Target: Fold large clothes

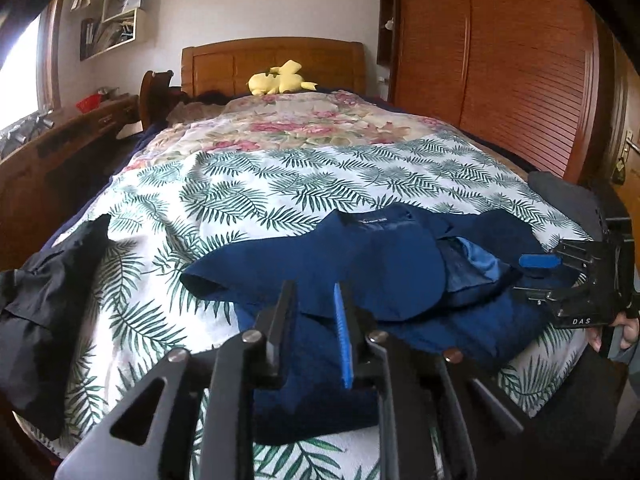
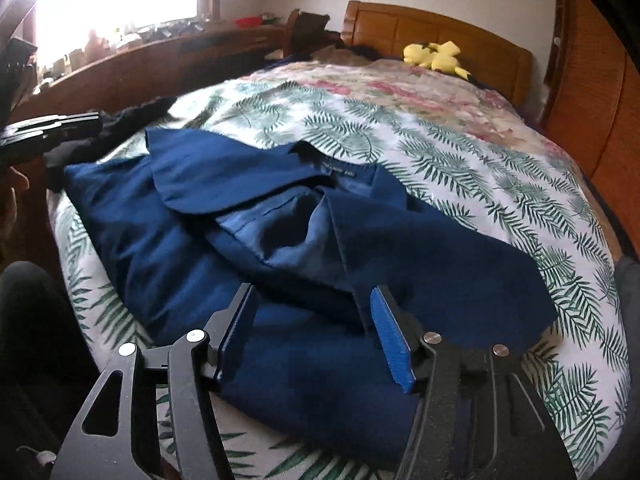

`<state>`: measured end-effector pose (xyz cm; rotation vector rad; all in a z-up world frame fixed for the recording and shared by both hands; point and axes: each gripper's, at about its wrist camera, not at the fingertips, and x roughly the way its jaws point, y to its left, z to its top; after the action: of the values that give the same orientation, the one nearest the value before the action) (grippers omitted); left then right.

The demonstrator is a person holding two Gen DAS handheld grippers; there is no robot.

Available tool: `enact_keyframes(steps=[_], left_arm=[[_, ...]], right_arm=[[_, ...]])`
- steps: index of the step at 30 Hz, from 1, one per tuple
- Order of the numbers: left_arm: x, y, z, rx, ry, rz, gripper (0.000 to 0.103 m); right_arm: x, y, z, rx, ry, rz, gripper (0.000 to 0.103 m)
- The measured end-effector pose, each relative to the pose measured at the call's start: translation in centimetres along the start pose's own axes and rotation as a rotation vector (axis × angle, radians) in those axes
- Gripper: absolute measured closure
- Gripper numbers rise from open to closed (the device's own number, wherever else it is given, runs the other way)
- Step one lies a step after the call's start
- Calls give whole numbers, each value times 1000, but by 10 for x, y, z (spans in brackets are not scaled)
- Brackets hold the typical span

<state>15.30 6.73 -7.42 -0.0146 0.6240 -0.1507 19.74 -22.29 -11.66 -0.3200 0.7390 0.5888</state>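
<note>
Partly folded only: blue jacket lying bunched on the leaf bedspread, one flap over, lining showing, more folds left; left gripper open a little, right gripper open wide, both holding nothing.

The bed carries a palm-leaf sheet near its foot and a floral cover toward the wooden headboard. A blue jacket lies rumpled on the leaf sheet, directly ahead of and under both pairs of fingers. A black garment lies left of the left fingers. A yellow plush sits far ahead, by the headboard.
</note>
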Motion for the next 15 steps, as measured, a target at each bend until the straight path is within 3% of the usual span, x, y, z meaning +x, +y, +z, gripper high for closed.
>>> enact_keyframes(steps=[15], left_arm=[[27, 25, -27, -12, 13, 16, 87]], right_arm=[[40, 38, 18, -152, 80, -25, 42]])
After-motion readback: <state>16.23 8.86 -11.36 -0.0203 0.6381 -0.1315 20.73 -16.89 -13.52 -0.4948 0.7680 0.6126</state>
